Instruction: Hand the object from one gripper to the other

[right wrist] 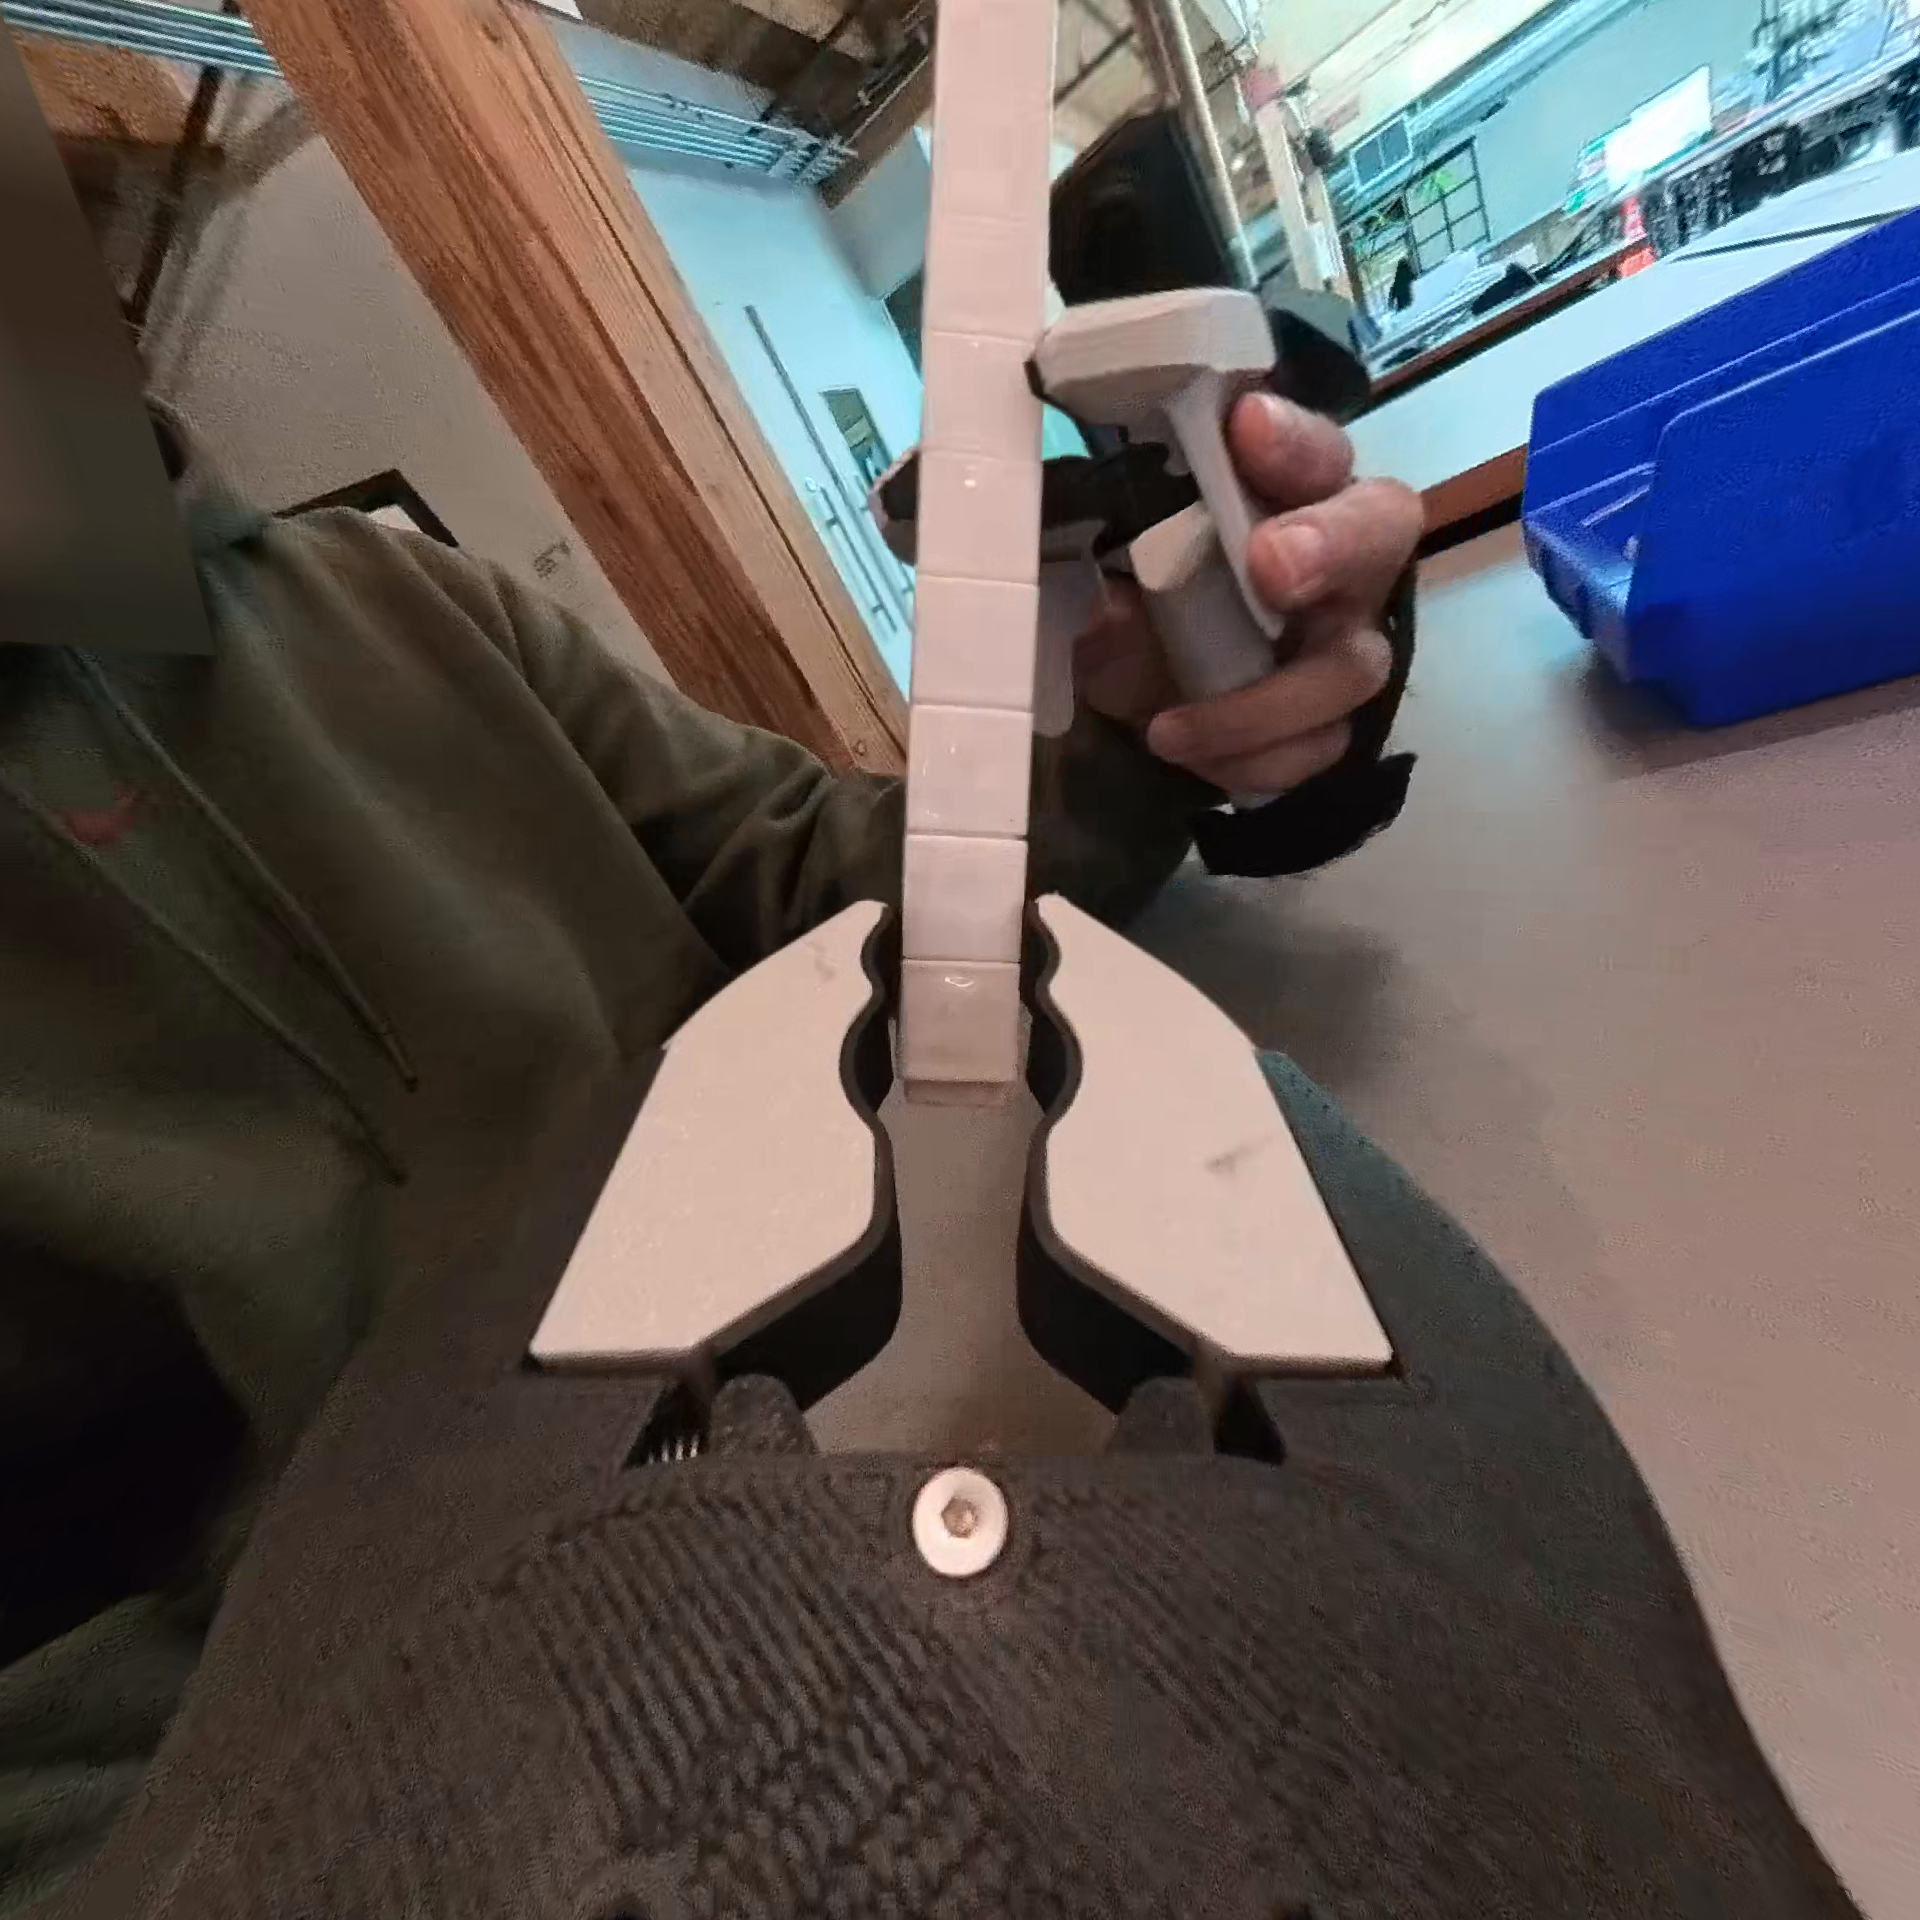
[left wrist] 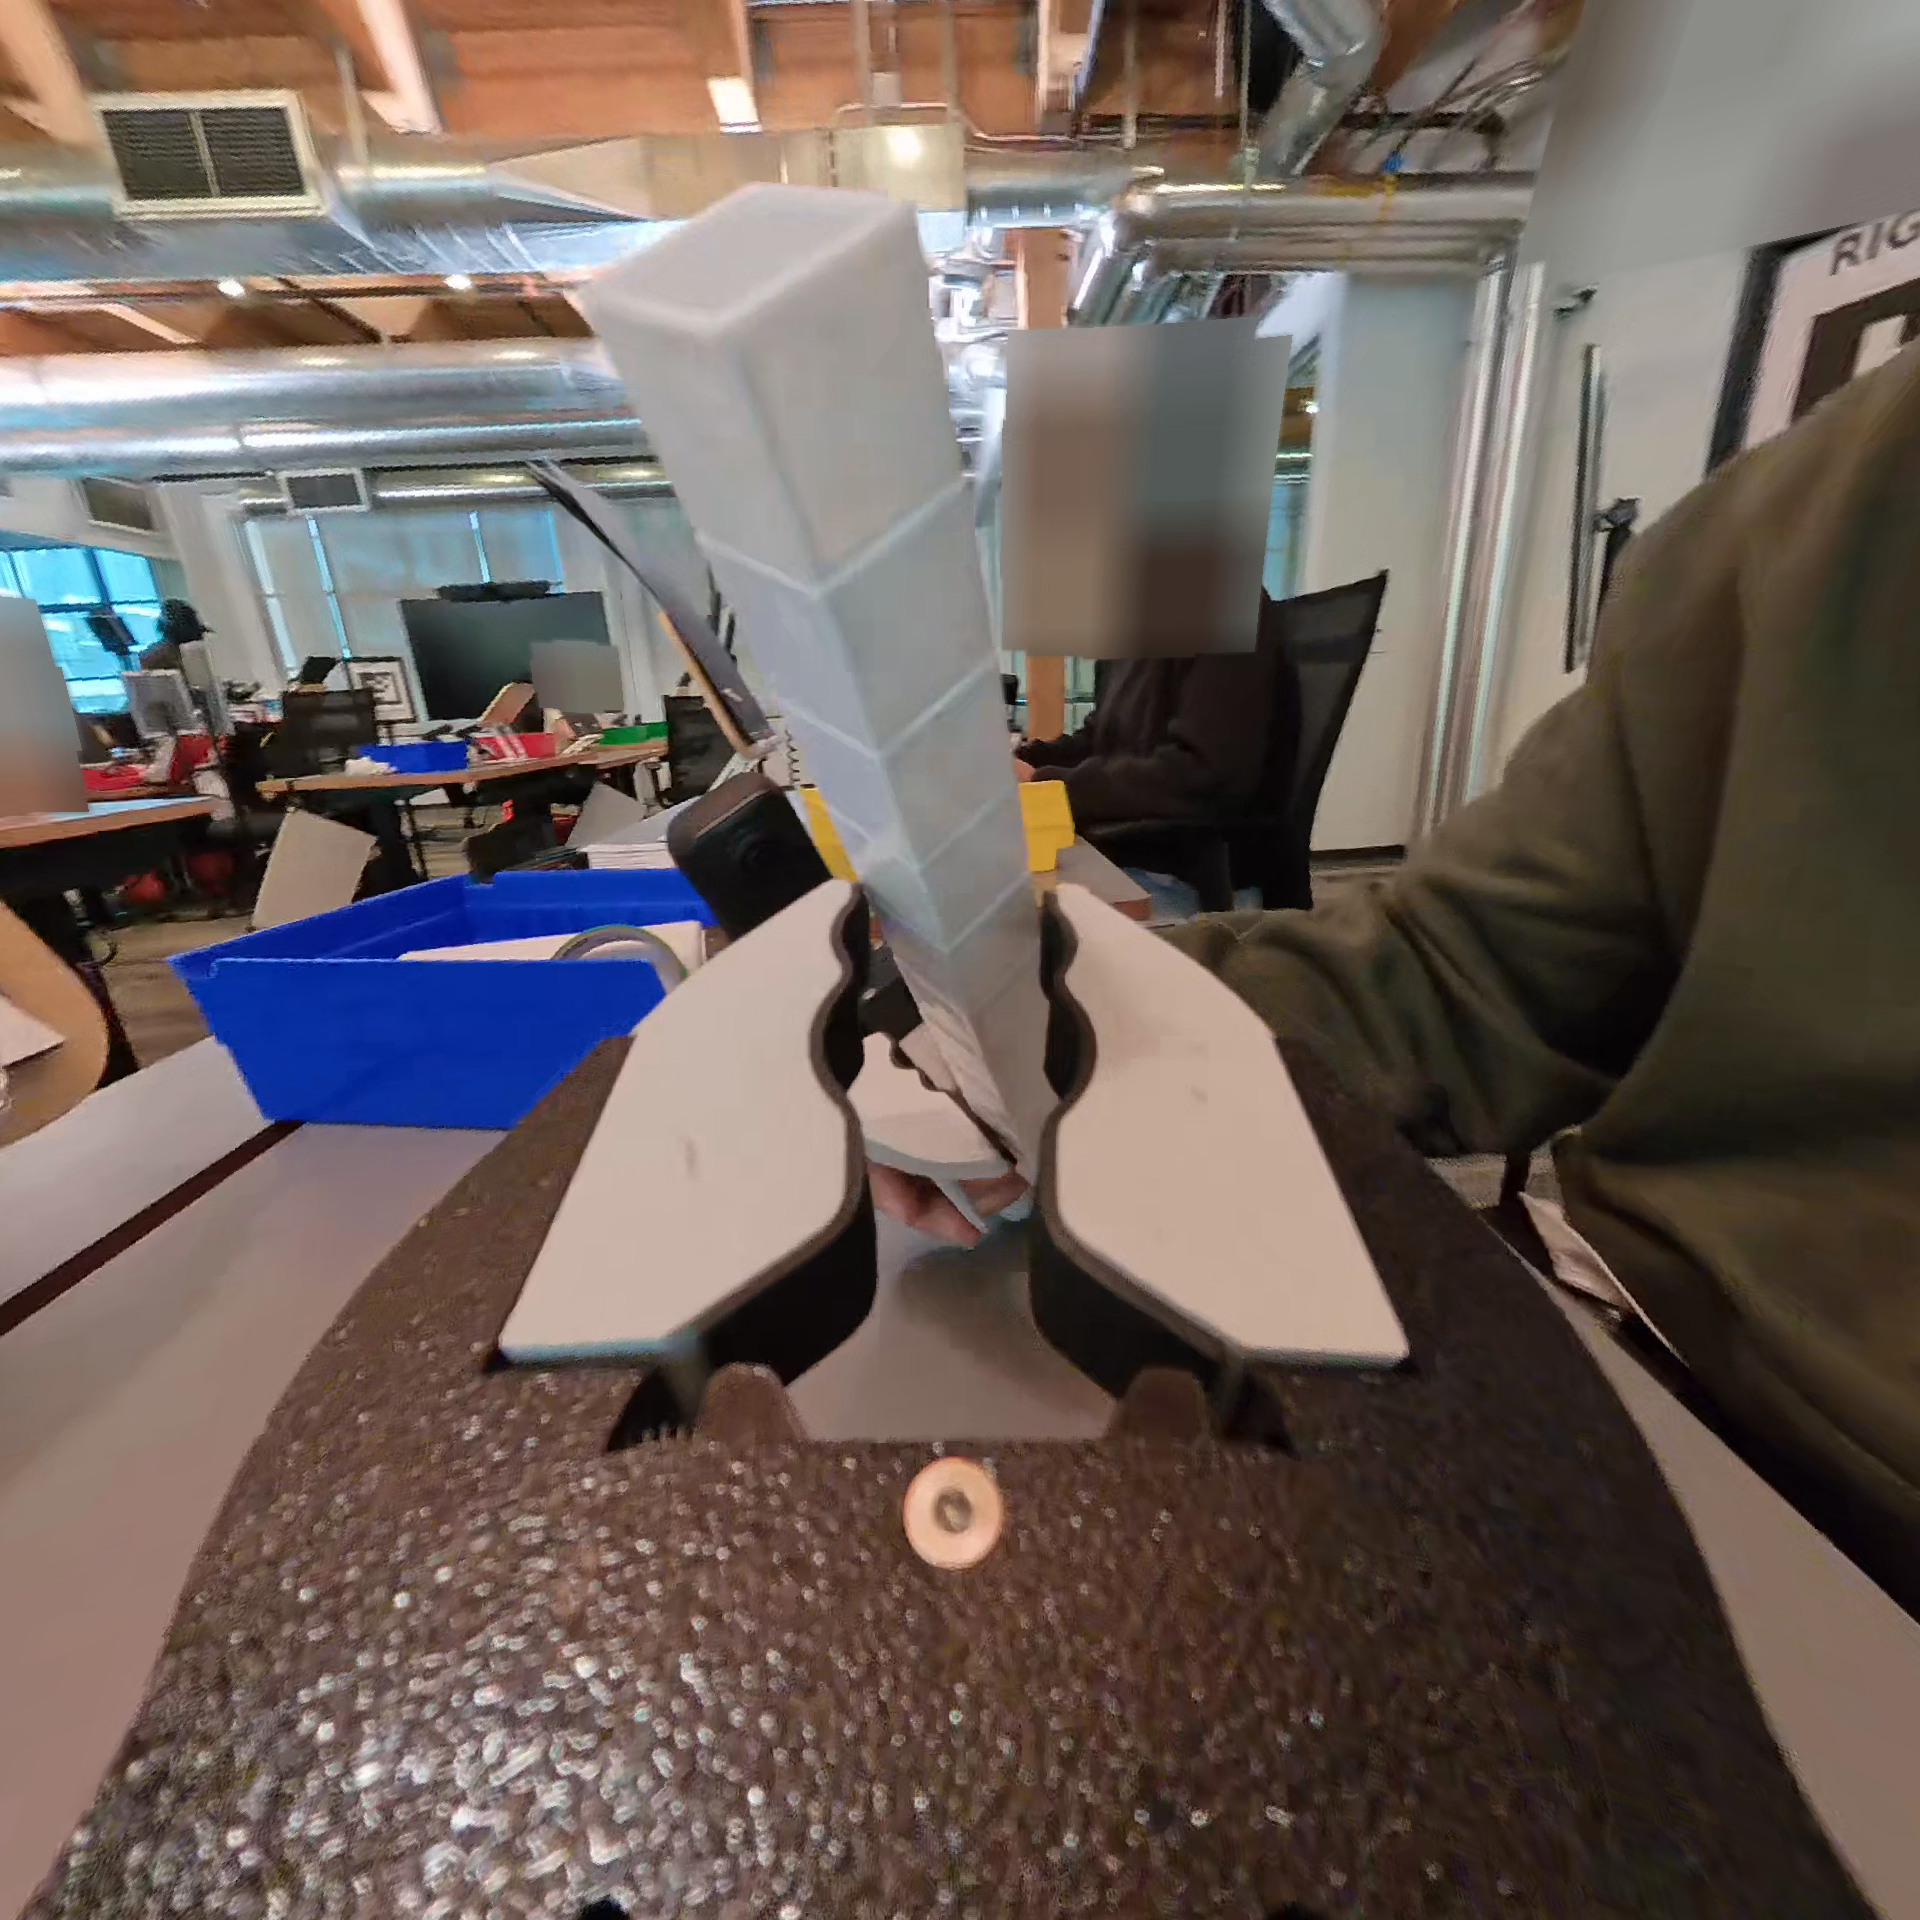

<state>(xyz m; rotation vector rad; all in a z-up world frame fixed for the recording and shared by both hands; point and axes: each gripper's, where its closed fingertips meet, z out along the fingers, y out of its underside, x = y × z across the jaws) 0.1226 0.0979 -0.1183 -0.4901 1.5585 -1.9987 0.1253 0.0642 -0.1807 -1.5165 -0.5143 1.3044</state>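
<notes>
A long white segmented bar [left wrist: 821, 520] stands nearly upright above the grey table [left wrist: 156, 1403]. My left gripper [left wrist: 954, 904] is shut on it, and the bar leans up and to the left from the jaws. In the right wrist view my right gripper [right wrist: 961, 914] is shut on the bar's lower end [right wrist: 961, 997]. Higher up the bar, the left gripper's white finger [right wrist: 1153, 348] presses against its side, held by a hand [right wrist: 1299, 582]. Part of the right gripper's black body [left wrist: 743, 857] shows behind the bar in the left wrist view.
A blue bin [left wrist: 416, 1018] stands on the table beyond the grippers; it also shows in the right wrist view [right wrist: 1745, 499]. A yellow bin [left wrist: 1047, 821] sits behind the bar. The person's olive sleeve [left wrist: 1662, 831] fills the right side. A wooden post [right wrist: 540, 312] stands behind. The tips of one gripper are about 8 cm away from the tips of the other.
</notes>
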